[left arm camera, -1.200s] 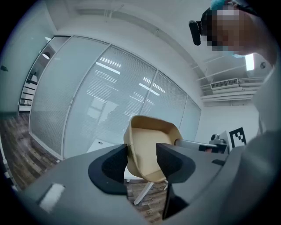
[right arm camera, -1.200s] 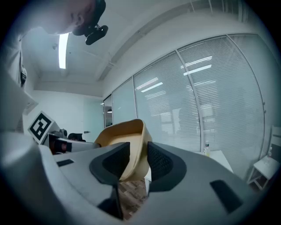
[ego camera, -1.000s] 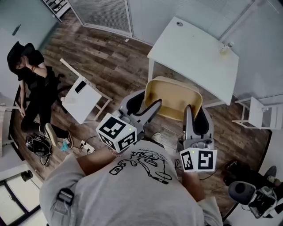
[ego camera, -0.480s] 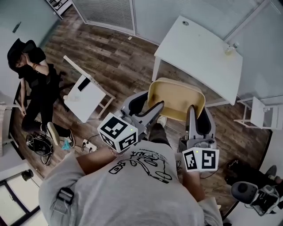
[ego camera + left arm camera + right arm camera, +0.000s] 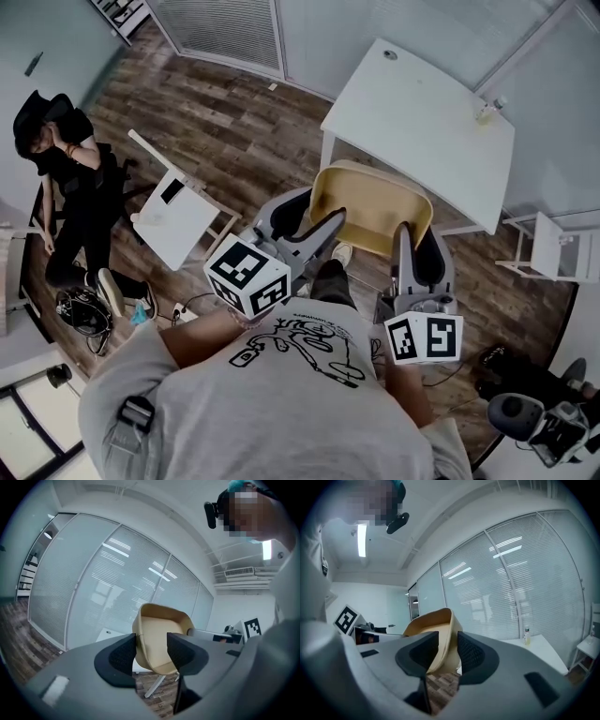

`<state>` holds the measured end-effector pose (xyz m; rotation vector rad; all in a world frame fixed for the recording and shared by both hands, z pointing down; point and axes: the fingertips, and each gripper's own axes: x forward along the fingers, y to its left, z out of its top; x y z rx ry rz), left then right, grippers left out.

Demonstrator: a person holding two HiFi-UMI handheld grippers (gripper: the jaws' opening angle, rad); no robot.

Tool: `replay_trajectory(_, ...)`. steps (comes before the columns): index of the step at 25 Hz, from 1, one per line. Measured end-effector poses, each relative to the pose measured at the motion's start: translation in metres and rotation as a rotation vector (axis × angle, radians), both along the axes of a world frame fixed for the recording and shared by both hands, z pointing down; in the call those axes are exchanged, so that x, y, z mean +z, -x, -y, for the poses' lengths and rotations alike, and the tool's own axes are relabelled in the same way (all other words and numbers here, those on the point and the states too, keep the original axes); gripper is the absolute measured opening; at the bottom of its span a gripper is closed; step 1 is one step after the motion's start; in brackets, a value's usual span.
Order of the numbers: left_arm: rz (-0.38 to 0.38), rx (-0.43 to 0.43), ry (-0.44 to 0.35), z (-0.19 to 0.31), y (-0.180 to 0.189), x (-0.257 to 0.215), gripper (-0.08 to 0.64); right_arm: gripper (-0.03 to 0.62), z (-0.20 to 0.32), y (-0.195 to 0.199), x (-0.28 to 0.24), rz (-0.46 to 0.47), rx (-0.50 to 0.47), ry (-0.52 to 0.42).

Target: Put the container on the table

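Your left gripper [image 5: 317, 228] and right gripper [image 5: 401, 242] each clamp a side wall of the container [image 5: 370, 208]; the table [image 5: 422, 108] lies straight ahead, its near edge by the container's far rim.

Pale tan container [image 5: 373, 210], white table [image 5: 422, 117], brown wood-plank floor [image 5: 216, 112]

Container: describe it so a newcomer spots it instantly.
In the head view, find the white table at upper right. Just short of its near edge is the container: a tan open-topped tub, the only thing clamped between the left gripper and right gripper.
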<state>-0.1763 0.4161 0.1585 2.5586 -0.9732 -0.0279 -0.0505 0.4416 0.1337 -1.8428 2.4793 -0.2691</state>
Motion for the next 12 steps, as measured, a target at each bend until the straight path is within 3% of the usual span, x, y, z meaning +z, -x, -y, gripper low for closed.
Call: replay_trajectory(12, 0.023, -0.016, -0.004, 0.099, -0.081, -0.001, 0.195, 0.115, 0.095, -0.081, 0.005, 0.022, -0.018, 0.003)
